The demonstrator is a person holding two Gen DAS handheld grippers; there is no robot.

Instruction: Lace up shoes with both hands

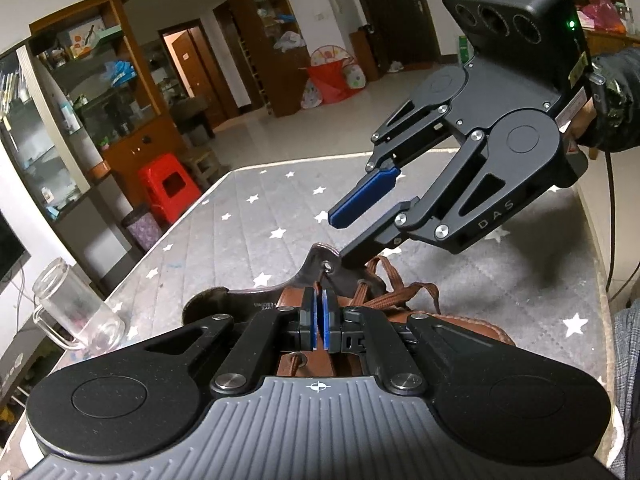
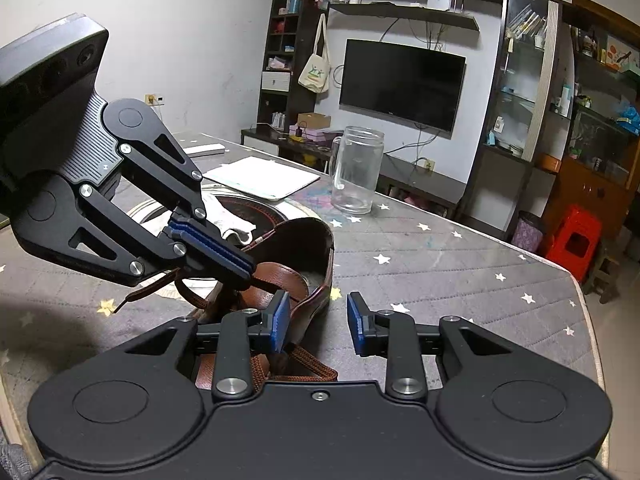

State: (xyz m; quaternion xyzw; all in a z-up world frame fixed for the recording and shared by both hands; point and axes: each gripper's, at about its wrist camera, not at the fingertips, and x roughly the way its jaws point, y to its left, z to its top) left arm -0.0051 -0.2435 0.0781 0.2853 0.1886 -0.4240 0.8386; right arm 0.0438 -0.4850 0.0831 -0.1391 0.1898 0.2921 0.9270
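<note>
From the left wrist view, the left claw [image 1: 319, 326] has its flat blue pads nearly together, clamped on the thin brown lace [image 1: 319, 294] just above the brown leather shoe [image 1: 452, 322]. The shoe lies on the bench [image 1: 460, 292], covered with grey quilted cloth printed with white stars. The right claw [image 1: 352, 236] stands apart, its lower finger touching the shoe's dark tongue.

From the right wrist view, the right claw [image 2: 318, 322] is wide apart over the shoe [image 2: 316, 276]. The left claw [image 2: 244, 266] is pressed together above woven laces. A round clear glass mug [image 2: 358, 170] stands farther back on the bench [image 2: 460, 272].
</note>
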